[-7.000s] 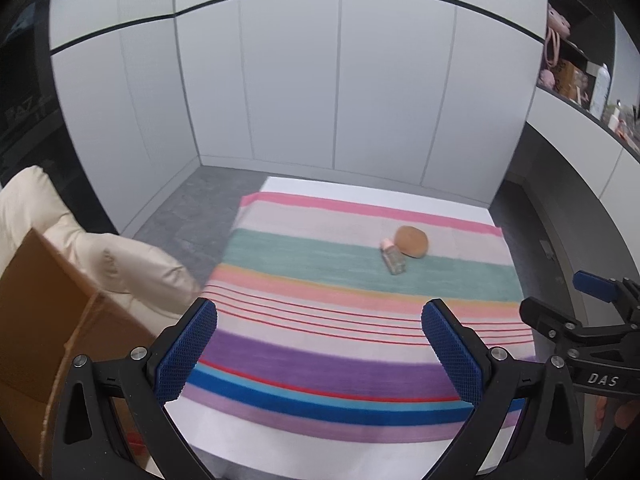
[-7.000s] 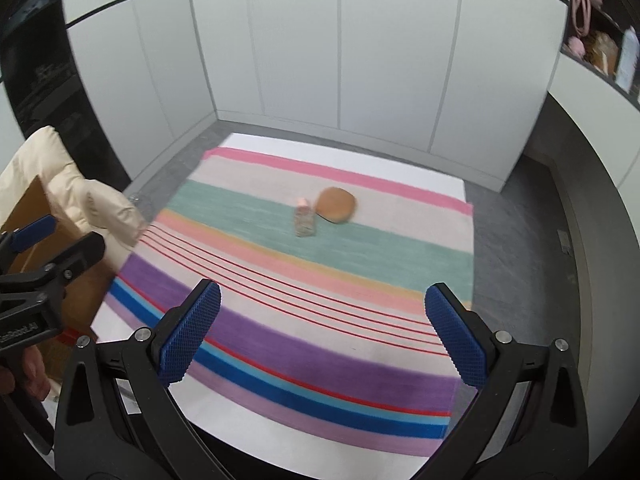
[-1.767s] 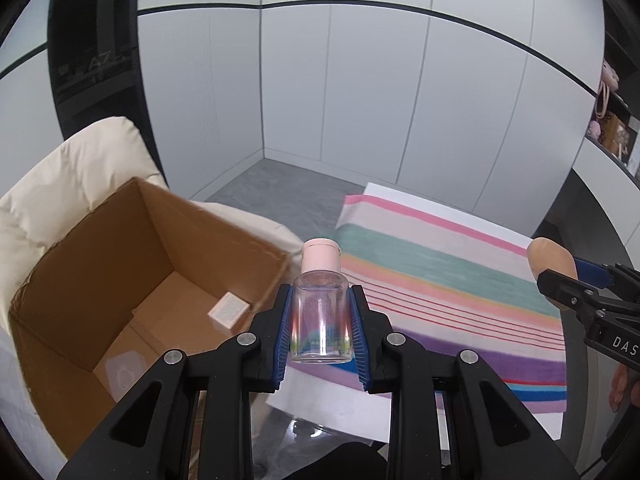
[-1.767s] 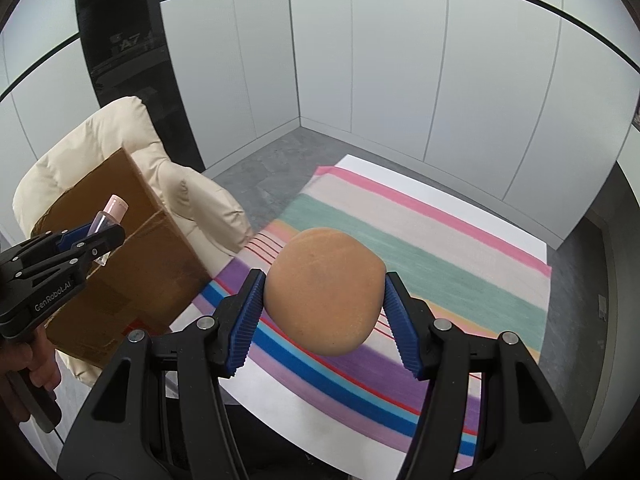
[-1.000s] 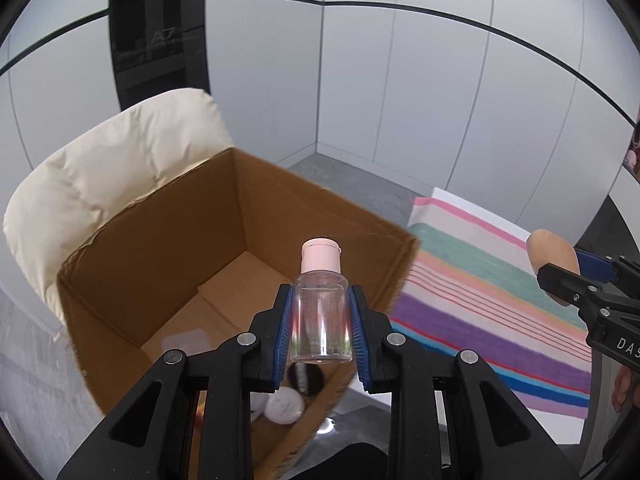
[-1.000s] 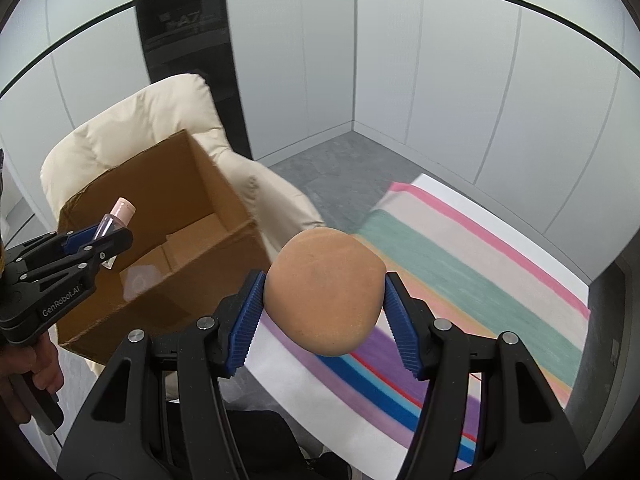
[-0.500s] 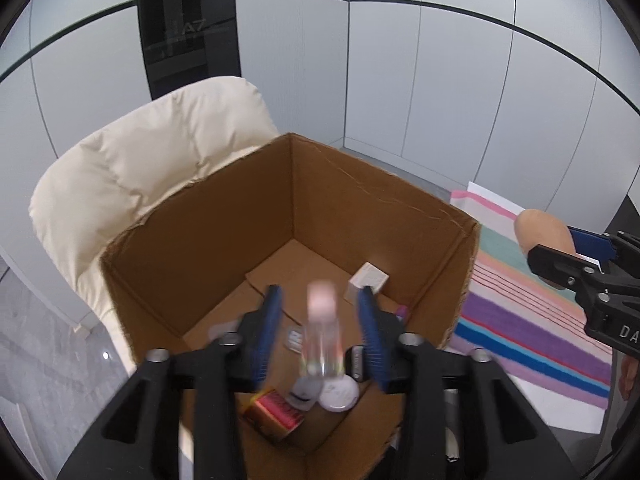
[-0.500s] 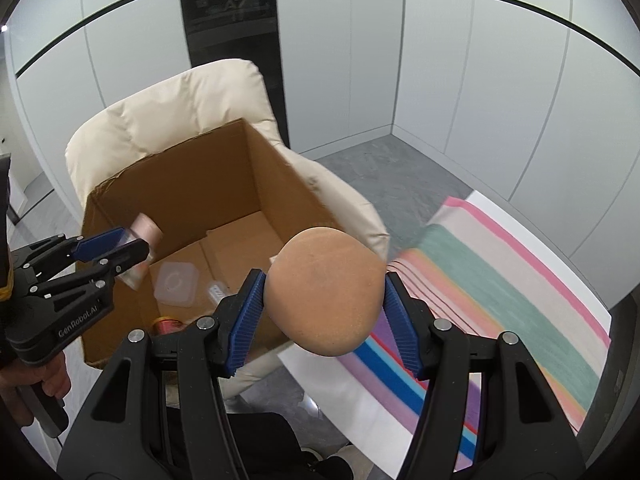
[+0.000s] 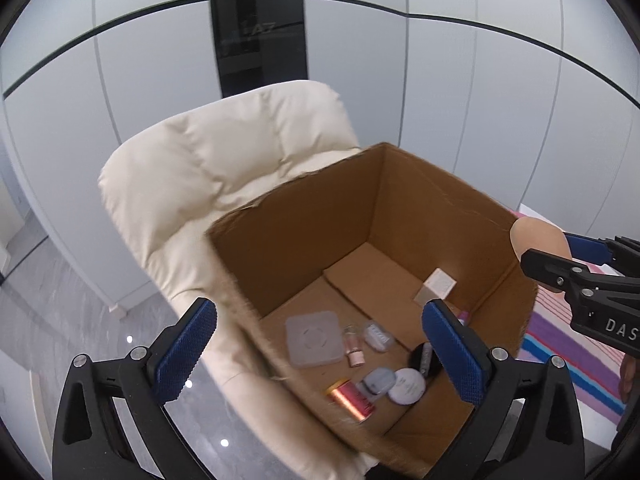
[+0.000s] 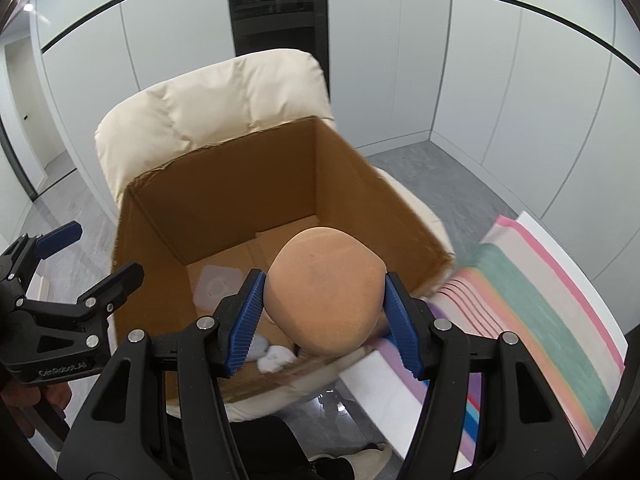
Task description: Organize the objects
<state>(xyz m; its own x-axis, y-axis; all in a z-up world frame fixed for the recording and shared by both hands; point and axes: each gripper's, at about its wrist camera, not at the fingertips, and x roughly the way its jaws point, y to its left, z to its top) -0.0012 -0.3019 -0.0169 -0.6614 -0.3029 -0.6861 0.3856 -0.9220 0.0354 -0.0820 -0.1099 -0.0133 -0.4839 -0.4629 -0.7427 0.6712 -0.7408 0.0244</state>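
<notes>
An open cardboard box (image 9: 420,200) stands on a cream armchair (image 9: 224,152). My left gripper (image 9: 320,348) is open and empty above the box's near left side. The small clear bottle with a pink cap (image 9: 353,345) lies on the box floor among other small items. My right gripper (image 10: 324,316) is shut on a tan, rounded sponge (image 10: 324,288) and holds it over the box's (image 10: 240,184) near right corner. The sponge (image 9: 536,234) and right gripper also show at the right edge of the left wrist view.
In the box lie a grey square lid (image 9: 314,338), a white round compact (image 9: 408,385), a red-gold tube (image 9: 350,398), a small white carton (image 9: 436,286) and other small items. A striped rug (image 10: 540,312) lies on the grey floor to the right. White wall panels stand behind.
My left gripper has opened and the clear bottle has dropped to the box floor. Both grippers have moved further over the box; the right one still holds the sponge.
</notes>
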